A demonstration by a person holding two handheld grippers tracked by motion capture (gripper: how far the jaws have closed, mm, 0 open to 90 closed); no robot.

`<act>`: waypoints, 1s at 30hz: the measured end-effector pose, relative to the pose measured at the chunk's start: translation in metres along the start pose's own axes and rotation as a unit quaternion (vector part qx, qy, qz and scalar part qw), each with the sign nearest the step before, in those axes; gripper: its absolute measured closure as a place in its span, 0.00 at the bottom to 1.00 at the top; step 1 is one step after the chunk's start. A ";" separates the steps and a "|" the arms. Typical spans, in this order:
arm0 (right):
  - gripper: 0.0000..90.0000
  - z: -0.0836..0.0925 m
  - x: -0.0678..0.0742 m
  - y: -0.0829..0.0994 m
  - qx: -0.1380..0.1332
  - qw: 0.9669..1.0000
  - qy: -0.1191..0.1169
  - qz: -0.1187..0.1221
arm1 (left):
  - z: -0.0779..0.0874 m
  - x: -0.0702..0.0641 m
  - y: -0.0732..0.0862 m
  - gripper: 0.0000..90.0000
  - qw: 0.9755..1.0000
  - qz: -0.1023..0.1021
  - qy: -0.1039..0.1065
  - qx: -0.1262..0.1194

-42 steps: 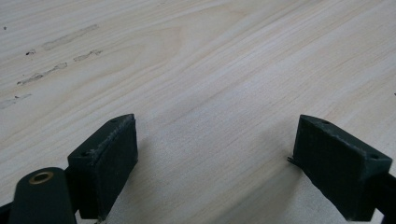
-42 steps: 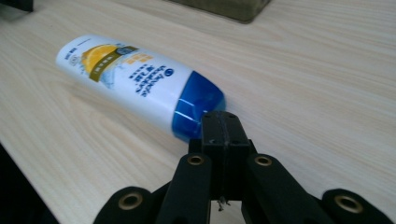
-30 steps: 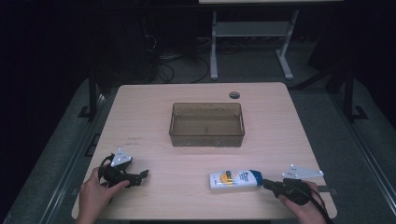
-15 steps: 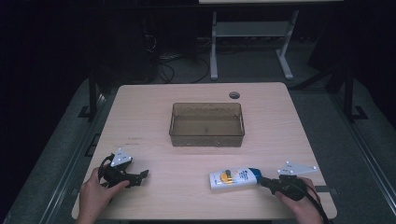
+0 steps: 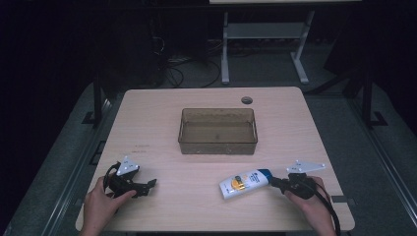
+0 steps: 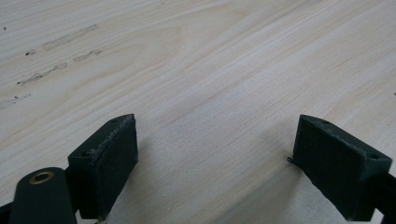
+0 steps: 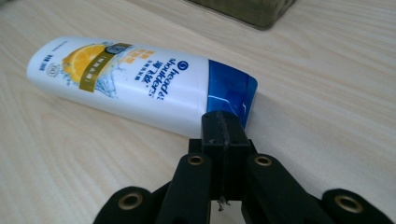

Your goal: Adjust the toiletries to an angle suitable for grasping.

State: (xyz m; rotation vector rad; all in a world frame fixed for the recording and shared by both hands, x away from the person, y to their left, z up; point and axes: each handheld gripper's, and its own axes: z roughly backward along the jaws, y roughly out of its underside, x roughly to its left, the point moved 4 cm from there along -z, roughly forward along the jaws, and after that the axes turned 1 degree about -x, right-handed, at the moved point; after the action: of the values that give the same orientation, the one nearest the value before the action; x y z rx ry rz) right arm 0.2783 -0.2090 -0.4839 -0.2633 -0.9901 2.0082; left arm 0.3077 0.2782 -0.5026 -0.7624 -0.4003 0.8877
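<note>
On the pale wooden counter [image 5: 162, 118], the likeliest trouble is that the shampoo bottle [image 5: 245, 182], lying on its side near the front right edge, gets shoved instead of gripped: the right tongs [image 5: 275, 183] are pressed together with nothing between them, their tip just at the blue cap [image 7: 231, 93], so any further advance would probably skid or spin the smooth, rounded bottle across the wood. They would need to spread before they could take it. The brown translucent bin [image 5: 218, 131] sits well apart at the middle of the counter, open side up, with bare wood between it and the bottle, so nothing blocks that path. The left tongs [image 5: 147, 184] rest spread and empty at the front left, near nothing.
</note>
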 end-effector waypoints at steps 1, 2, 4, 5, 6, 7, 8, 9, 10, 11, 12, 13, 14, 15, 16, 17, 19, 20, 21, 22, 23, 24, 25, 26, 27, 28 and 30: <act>1.00 -0.001 -0.001 -0.001 -0.001 1.000 -0.001 0.002 | 0.000 0.000 0.000 0.14 1.000 0.000 0.000 0.000; 1.00 -0.002 -0.001 -0.003 -0.003 1.000 -0.001 0.001 | 0.000 0.000 0.000 0.14 1.000 0.000 0.000 0.000; 1.00 -0.005 -0.003 -0.006 -0.004 1.000 -0.004 0.002 | 0.000 0.000 0.000 0.14 1.000 0.000 0.000 0.000; 1.00 -0.005 -0.003 -0.006 -0.004 1.000 -0.004 0.002 | 0.000 0.000 0.000 0.14 1.000 0.000 0.000 0.000; 1.00 -0.006 -0.003 -0.007 -0.005 1.000 -0.005 0.002 | 0.000 0.000 0.000 0.14 1.000 0.000 0.000 0.000; 1.00 -0.007 -0.005 -0.009 -0.006 1.000 -0.005 0.001 | 0.000 0.000 0.000 0.14 1.000 0.000 0.000 0.000; 1.00 -0.008 -0.006 -0.011 -0.008 1.000 -0.006 0.002 | 0.000 0.000 0.000 0.14 1.000 0.000 0.000 0.000; 1.00 -0.010 -0.007 -0.012 -0.009 1.000 -0.006 0.004 | 0.000 0.000 0.000 0.14 1.000 0.000 0.000 0.000; 1.00 -0.011 -0.007 -0.013 -0.008 1.000 -0.007 0.002 | 0.000 0.000 0.000 0.14 1.000 0.000 0.000 -0.001; 1.00 -0.011 -0.007 -0.014 -0.008 1.000 -0.007 0.001 | 0.000 0.000 0.000 0.14 1.000 0.000 0.000 -0.001; 1.00 -0.013 -0.008 -0.016 -0.010 1.000 -0.008 0.002 | 0.000 0.000 0.000 0.14 1.000 0.000 0.000 -0.001; 1.00 -0.014 -0.009 -0.017 -0.010 1.000 -0.007 0.002 | 0.000 0.000 0.000 0.14 1.000 0.000 0.000 -0.001; 1.00 -0.014 -0.010 -0.019 -0.011 1.000 -0.007 0.002 | 0.000 0.000 0.000 0.14 1.000 0.000 0.000 0.000; 1.00 -0.015 -0.010 -0.020 -0.012 1.000 -0.008 0.001 | 0.000 0.000 0.000 0.14 1.000 0.000 0.000 0.000; 1.00 -0.016 -0.011 -0.022 -0.013 1.000 -0.009 0.003 | 0.000 0.000 0.000 0.14 1.000 0.000 0.000 0.000; 1.00 -0.019 -0.013 -0.024 -0.014 1.000 -0.010 0.002 | 0.000 0.000 0.000 0.14 1.000 0.000 0.000 0.000; 1.00 -0.020 -0.013 -0.026 -0.015 1.000 -0.011 0.002 | 0.000 0.000 0.000 0.14 1.000 0.000 0.000 0.000; 1.00 -0.022 -0.014 -0.027 -0.015 1.000 -0.011 0.003 | 0.000 0.000 0.000 0.14 1.000 0.000 0.000 0.000; 1.00 -0.023 -0.015 -0.028 -0.014 1.000 -0.011 0.004 | 0.000 0.000 0.000 0.14 1.000 0.000 0.000 0.000; 1.00 -0.024 -0.015 -0.029 -0.014 1.000 -0.012 0.000 | 0.000 0.000 0.000 0.14 1.000 0.001 0.000 -0.001; 1.00 -0.026 -0.016 -0.031 -0.015 1.000 -0.013 0.001 | 0.000 0.000 0.000 0.14 1.000 0.000 0.000 0.000; 1.00 -0.027 -0.016 -0.032 -0.015 1.000 -0.013 0.001 | 0.000 0.000 0.000 0.14 1.000 0.001 0.000 -0.001; 1.00 -0.029 -0.017 -0.034 -0.015 1.000 -0.013 -0.001 | 0.000 0.000 0.000 0.14 1.000 0.001 0.000 -0.001; 1.00 -0.030 -0.018 -0.034 -0.016 1.000 -0.013 0.000 | 0.000 0.000 0.000 0.14 1.000 0.001 0.000 -0.001; 1.00 -0.031 -0.018 -0.036 -0.015 1.000 -0.014 0.000 | 0.000 0.000 0.000 0.14 1.000 0.001 0.000 -0.001; 1.00 -0.032 -0.018 -0.037 -0.014 1.000 -0.013 0.000 | 0.000 0.000 0.000 0.14 1.000 0.001 0.000 -0.001; 1.00 -0.034 -0.019 -0.039 -0.015 1.000 -0.014 0.001 | 0.000 0.000 0.000 0.14 1.000 0.001 0.000 -0.001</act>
State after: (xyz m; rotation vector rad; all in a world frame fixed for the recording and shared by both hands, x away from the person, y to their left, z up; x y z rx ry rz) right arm 0.3310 -0.1924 -0.4814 -0.2546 -1.0388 2.0049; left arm 0.3076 0.2781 -0.5026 -0.7645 -0.3999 0.8892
